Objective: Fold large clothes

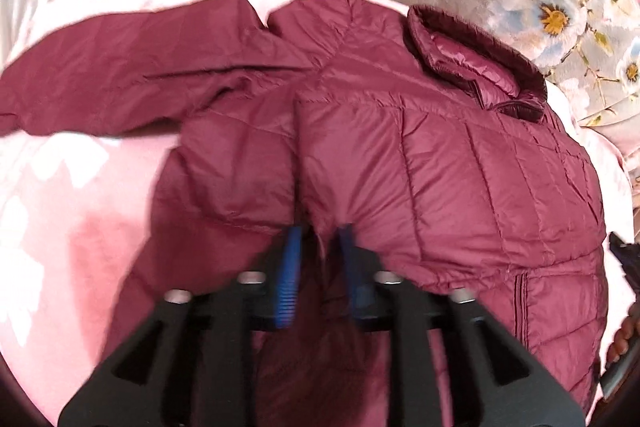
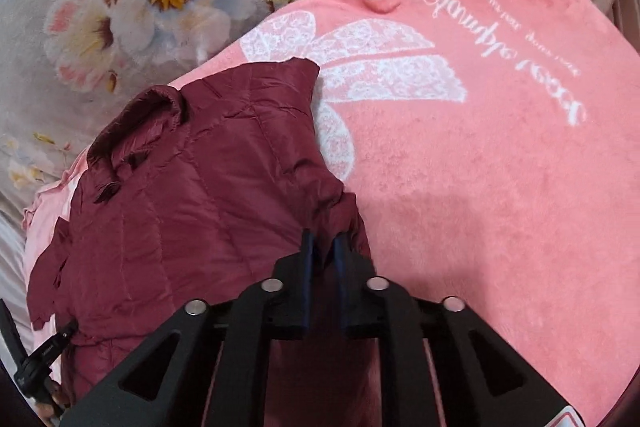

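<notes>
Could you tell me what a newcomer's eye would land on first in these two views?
The maroon quilted jacket fills the middle, spread on a pink towel with white lace print and script. Both the left gripper and right gripper pinch its fabric. A grey floral bedcover lies behind.

Left tool (image 1: pixel 318 235) pinching a fold of maroon quilted jacket (image 1: pixel 420 167), spread on pink blanket (image 1: pixel 60 187); collar far right.
</notes>
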`<action>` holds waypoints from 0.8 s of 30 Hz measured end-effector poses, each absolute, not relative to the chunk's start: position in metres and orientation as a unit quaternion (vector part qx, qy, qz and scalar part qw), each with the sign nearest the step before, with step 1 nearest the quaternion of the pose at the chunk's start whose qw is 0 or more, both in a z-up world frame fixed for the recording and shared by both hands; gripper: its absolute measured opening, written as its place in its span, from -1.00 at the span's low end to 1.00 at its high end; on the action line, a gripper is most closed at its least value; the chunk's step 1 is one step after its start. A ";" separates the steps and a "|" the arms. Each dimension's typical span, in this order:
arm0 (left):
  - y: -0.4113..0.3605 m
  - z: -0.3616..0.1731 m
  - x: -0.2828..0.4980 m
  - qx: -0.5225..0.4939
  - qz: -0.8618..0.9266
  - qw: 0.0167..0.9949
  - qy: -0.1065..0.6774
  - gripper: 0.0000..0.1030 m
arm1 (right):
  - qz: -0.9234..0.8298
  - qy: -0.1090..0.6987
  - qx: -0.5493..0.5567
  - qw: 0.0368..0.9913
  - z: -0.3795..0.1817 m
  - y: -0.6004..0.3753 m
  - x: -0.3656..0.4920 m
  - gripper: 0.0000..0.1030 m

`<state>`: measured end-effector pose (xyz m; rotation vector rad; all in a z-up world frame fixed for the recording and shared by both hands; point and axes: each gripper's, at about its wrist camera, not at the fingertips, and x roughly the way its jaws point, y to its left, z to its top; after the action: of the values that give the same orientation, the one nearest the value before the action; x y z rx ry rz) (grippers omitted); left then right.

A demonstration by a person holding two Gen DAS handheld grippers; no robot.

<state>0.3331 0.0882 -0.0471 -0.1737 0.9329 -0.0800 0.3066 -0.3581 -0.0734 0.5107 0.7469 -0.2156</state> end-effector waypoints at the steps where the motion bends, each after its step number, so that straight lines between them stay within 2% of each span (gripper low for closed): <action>1: 0.090 -0.041 0.327 -0.078 -0.034 0.894 0.441 -0.13 | -0.109 0.344 0.240 0.901 -0.064 -0.353 0.294 -0.47; 5: 0.087 -0.006 0.308 -0.057 -0.015 0.917 0.396 -0.11 | -0.063 0.313 0.205 0.925 -0.030 -0.316 0.278 -0.50; 9: 0.066 0.015 0.311 -0.057 -0.044 0.919 0.387 -0.11 | 0.009 0.320 0.127 0.939 -0.015 -0.236 0.289 -0.71; 10: 0.057 0.015 0.315 -0.054 -0.049 0.918 0.390 -0.11 | 0.018 0.322 0.113 0.940 -0.018 -0.221 0.293 -0.86; 11: 0.050 0.012 0.317 -0.049 -0.048 0.917 0.393 -0.12 | 0.028 0.332 0.097 0.938 -0.024 -0.201 0.301 -0.93; 13: 0.037 0.000 0.324 -0.036 -0.042 0.912 0.406 -0.12 | 0.044 0.357 0.087 0.929 -0.040 -0.173 0.317 -0.98; 18: 0.033 -0.038 0.337 -0.032 -0.024 0.891 0.451 -0.13 | 0.034 0.393 0.057 0.917 -0.075 -0.138 0.335 -1.00; 24: 0.036 -0.056 0.334 -0.028 -0.019 0.891 0.453 -0.09 | 0.029 0.409 0.053 0.911 -0.096 -0.131 0.340 -1.00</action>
<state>0.3341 0.0360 -0.0557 -0.0580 0.9396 -0.0399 0.3395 -0.1309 -0.0959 0.1102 0.8430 0.0602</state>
